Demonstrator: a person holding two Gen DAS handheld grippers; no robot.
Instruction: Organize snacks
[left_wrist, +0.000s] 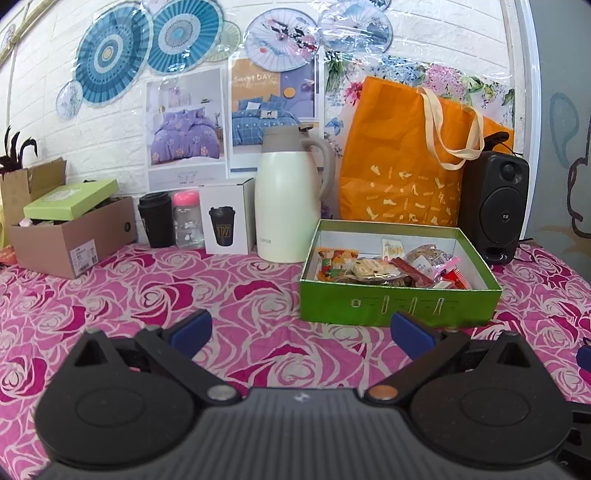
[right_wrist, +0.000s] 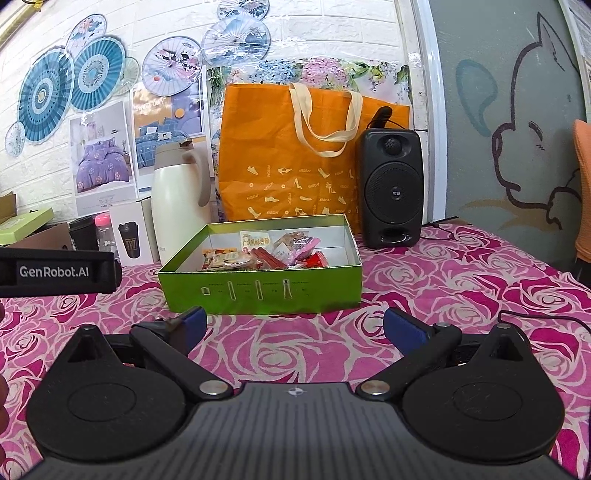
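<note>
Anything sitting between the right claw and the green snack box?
Nothing: only bare rose-print tablecloth lies between the right claw and the green snack box, shown in the right wrist view.

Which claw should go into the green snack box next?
Probably right: the green box sits nearly centred ahead of the open right claw, while it lies off to the side of the open left claw.

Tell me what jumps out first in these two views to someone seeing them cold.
The open green box of mixed snack packets sits mid-table on the pink rose-print cloth, straight ahead of both grippers. Behind it stands a bright orange tote bag against the wall, with a black speaker to its right and a cream thermos jug to its left. The left gripper and right gripper are open and empty.
</note>
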